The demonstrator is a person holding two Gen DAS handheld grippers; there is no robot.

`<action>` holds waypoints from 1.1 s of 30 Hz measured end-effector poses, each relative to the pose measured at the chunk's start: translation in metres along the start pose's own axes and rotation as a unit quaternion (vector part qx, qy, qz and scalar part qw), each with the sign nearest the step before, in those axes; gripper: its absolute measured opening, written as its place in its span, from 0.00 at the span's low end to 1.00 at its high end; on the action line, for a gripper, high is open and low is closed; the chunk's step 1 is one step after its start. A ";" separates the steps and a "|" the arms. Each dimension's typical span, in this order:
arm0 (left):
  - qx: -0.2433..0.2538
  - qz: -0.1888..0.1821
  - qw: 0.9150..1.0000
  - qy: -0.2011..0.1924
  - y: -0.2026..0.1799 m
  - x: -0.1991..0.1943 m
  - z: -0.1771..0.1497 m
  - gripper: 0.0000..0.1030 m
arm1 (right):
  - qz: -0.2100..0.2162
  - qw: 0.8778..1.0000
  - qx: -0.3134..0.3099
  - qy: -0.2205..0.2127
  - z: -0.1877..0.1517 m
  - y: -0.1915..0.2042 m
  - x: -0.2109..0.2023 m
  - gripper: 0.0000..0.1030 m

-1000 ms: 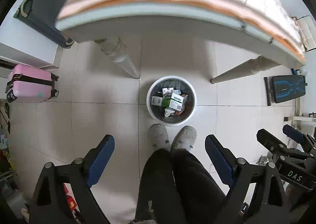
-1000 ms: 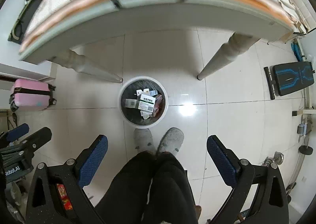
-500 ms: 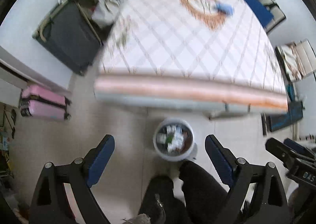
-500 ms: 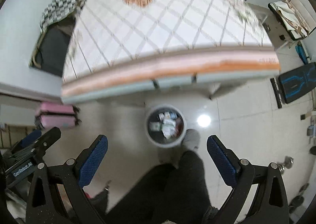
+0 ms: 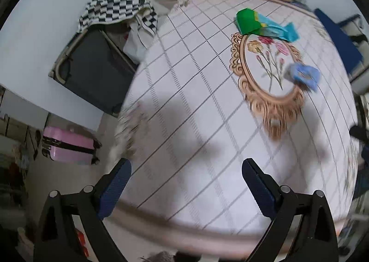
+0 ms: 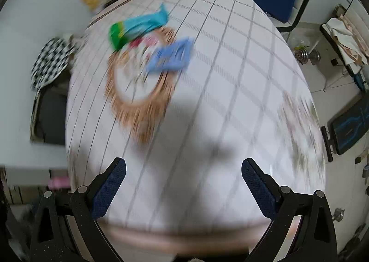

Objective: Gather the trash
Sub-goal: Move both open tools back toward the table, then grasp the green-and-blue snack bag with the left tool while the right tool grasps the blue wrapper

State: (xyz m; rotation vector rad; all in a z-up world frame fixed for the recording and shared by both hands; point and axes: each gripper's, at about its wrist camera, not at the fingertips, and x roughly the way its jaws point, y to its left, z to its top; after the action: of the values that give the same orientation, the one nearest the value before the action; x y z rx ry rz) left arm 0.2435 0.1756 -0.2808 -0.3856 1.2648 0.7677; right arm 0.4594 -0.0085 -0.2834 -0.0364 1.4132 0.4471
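I have my left claw (image 5: pixel 186 170) and right claw (image 6: pixel 183 169) both spread wide and empty above the tabletop (image 5: pixel 196 123); the green-and-blue wrapper (image 5: pixel 263 24) and blue packet (image 5: pixel 303 75) lie at its oval floral print.

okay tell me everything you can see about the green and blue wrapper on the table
The green and blue wrapper is a crumpled, shiny plastic-looking packet, bright green at one end and light blue along the rest, with a little yellow where the colours meet. It lies flat on the far part of the table, its near side overlapping the top of the printed flower oval. Nothing is holding it; both grippers are open and well short of it. A smaller blue packet lies apart from it. In the right wrist view it is blurred.
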 end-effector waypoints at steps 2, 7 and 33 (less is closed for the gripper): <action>-0.006 0.006 1.000 0.015 -0.016 0.019 0.026 0.95 | -0.002 1.000 0.014 0.011 0.051 -0.004 0.036 0.98; -0.038 0.009 0.998 0.044 -0.038 0.052 0.080 0.95 | -0.001 0.998 0.038 0.046 0.142 -0.003 0.124 0.88; -0.295 -0.215 0.927 0.086 -0.099 0.149 0.250 0.20 | -0.048 0.997 0.044 -0.035 0.299 -0.037 0.133 0.08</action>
State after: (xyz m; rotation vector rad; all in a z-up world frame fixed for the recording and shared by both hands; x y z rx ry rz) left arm 0.5041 0.3140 -0.3654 -1.2016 1.0331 0.7314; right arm 0.7649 0.0803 -0.3681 -0.0177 1.3548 0.3033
